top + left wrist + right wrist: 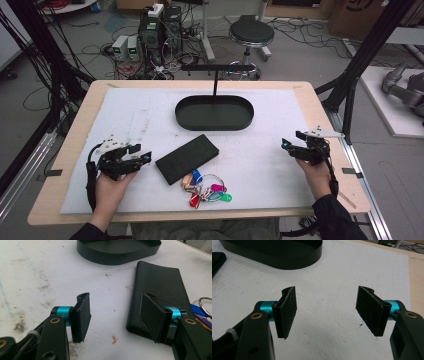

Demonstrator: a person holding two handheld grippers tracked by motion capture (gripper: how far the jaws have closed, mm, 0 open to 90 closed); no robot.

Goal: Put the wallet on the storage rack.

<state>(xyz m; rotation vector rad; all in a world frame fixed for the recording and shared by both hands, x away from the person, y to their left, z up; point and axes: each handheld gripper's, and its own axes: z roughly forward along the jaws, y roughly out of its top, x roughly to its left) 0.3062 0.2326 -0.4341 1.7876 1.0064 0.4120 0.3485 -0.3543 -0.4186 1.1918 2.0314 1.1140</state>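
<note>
Wallet: in the high view this flat black rectangular case lies on the white foam mat near the table's front centre, long axis diagonal, running from near-left to far-right. A bunch of keys with coloured tags lies just beside its near edge. A black oval tray with an upright T-shaped stand sits beyond it. The left gripper and right gripper rest on the mat at either side, well apart.

Left gripper view: jaws spread wide; the wallet shows a grained leather-like surface, partly behind the right-hand jaw.

Right gripper view: jaws spread wide over bare, scuffed mat; the tray stands ahead.
</note>
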